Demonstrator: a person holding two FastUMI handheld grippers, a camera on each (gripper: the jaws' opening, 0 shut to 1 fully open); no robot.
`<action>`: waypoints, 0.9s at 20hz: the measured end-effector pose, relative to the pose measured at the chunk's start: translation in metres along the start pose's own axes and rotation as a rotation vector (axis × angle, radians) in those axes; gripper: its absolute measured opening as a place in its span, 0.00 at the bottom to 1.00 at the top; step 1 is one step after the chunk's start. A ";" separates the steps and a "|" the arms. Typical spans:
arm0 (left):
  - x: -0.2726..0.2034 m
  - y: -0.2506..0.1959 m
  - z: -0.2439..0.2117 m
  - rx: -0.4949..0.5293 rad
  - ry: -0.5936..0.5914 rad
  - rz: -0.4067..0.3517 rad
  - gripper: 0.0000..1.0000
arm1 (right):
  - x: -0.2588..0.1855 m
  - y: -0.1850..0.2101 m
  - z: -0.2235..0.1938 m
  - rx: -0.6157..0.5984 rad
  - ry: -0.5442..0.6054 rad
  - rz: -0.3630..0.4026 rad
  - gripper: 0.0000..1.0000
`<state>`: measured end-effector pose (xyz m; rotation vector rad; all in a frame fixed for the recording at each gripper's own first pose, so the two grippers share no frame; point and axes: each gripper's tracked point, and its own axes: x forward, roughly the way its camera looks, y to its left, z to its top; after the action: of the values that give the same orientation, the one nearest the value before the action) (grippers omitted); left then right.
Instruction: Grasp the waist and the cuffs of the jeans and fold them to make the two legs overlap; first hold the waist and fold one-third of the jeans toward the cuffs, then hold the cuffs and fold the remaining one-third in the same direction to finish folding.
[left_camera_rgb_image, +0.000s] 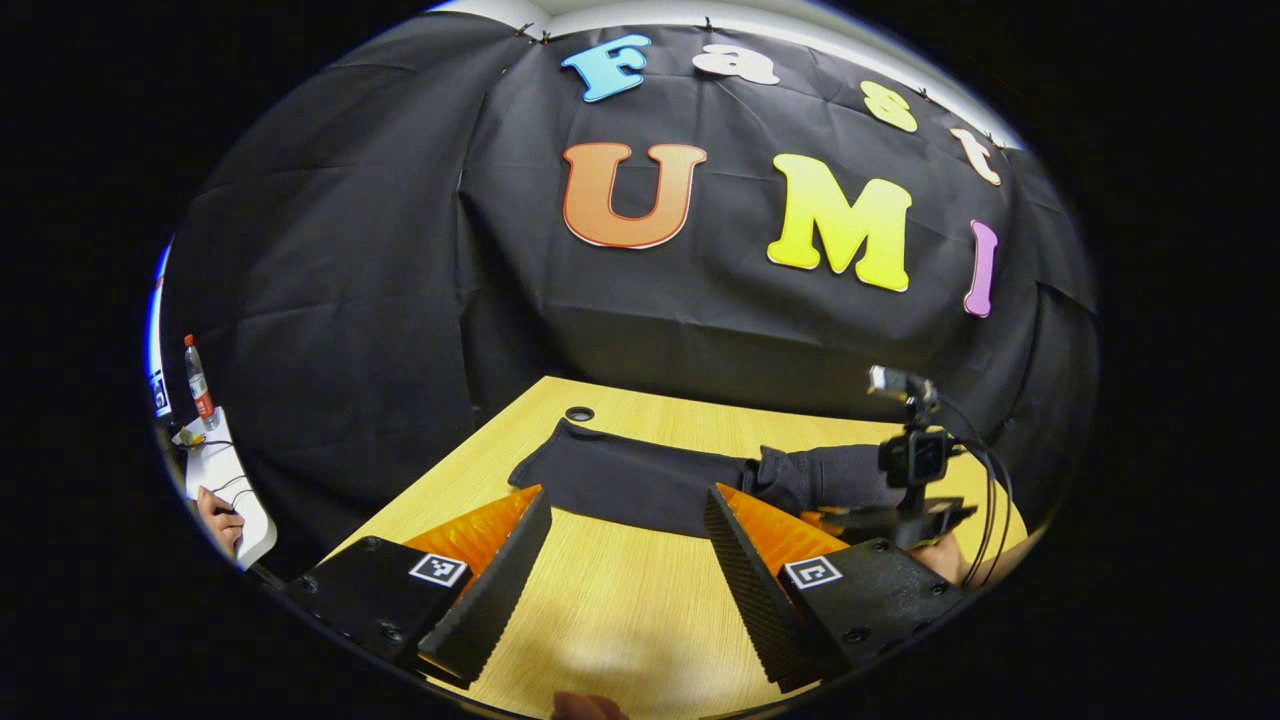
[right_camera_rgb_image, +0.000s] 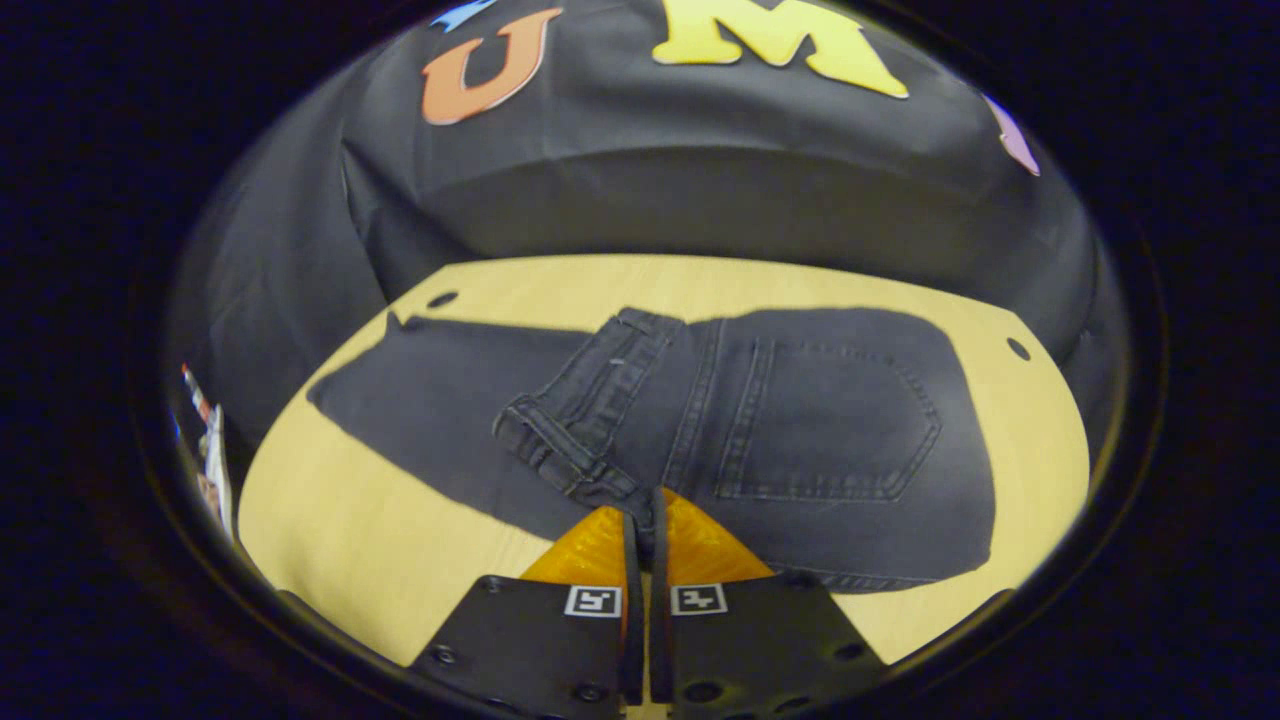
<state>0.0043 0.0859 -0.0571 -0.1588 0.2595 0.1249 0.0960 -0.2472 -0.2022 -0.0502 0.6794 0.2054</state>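
Fingers, right: closed tight on the waistband (right_camera_rgb_image: 570, 455) of the jeans (right_camera_rgb_image: 820, 430); I see both fingers meet at the denim edge, so I judge the right gripper (right_camera_rgb_image: 640, 525) has a firm pinch there.
Fingers, left: spread wide with bare table (left_camera_rgb_image: 620, 600) between them; the left gripper (left_camera_rgb_image: 625, 545) holds nothing.
Jeans: they lie dark and flat across the wooden table, legs overlapped, the back pocket (right_camera_rgb_image: 830, 420) facing up near the right gripper, the leg end stretching toward the left side of the right gripper view.
Fold: I read the waist end as turned over toward the cuffs, its band lying on top of the legs; this looks like the first one-third fold, close to set down.
Why the right grip: pinching the waistband corner gives me control of the whole top edge, so it lands square.
Why the left hangs back: I keep it open near the cuff end (left_camera_rgb_image: 560, 450), ready for the second fold.
Other gripper: in the left gripper view I see it far right, over the bunched waist.
Risk: I judge the thick band may spring back when released.
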 end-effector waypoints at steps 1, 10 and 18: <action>0.001 0.001 0.002 -0.008 -0.001 0.001 0.99 | 0.005 0.002 -0.003 -0.018 -0.015 -0.012 0.06; 0.019 0.013 0.009 -0.094 -0.008 0.014 0.99 | 0.002 0.001 -0.005 -0.131 -0.086 -0.039 0.26; 0.076 0.029 -0.017 -0.440 0.128 -0.005 0.98 | -0.078 -0.038 0.125 -0.045 -0.414 -0.016 0.99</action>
<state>0.0687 0.1191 -0.0970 -0.6055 0.3572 0.1663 0.1219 -0.2840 -0.0563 -0.0537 0.2623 0.2080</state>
